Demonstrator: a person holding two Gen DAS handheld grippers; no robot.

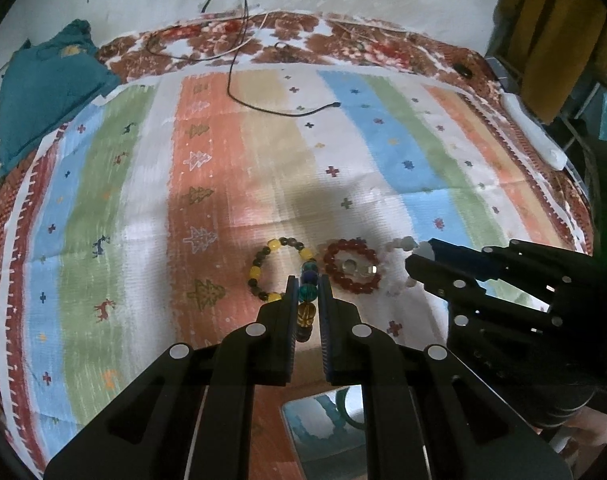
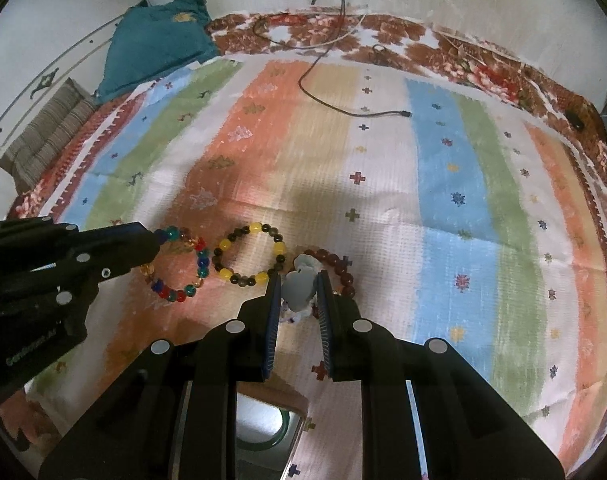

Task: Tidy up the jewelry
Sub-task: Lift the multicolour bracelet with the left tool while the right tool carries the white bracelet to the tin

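The left gripper [image 1: 307, 300] clasped a multicolored bead bracelet [image 2: 179, 266] while the right gripper [image 2: 299, 292] clenched a pale bracelet [image 2: 301, 286] on the striped cloth [image 2: 383, 200].

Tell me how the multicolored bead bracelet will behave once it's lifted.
The multicolored bead bracelet is strung from separate round beads, so it will probably sag limp from the left hand-held gripper. Its glossy, glass-like beads may slip and could chip if dropped.

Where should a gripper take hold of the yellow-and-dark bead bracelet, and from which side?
The yellow-and-dark bead bracelet lies flat as an open ring. Come from above, one finger inside the ring and one outside, on its far arc, clear of the multicoloured bracelet and red bead bracelet.
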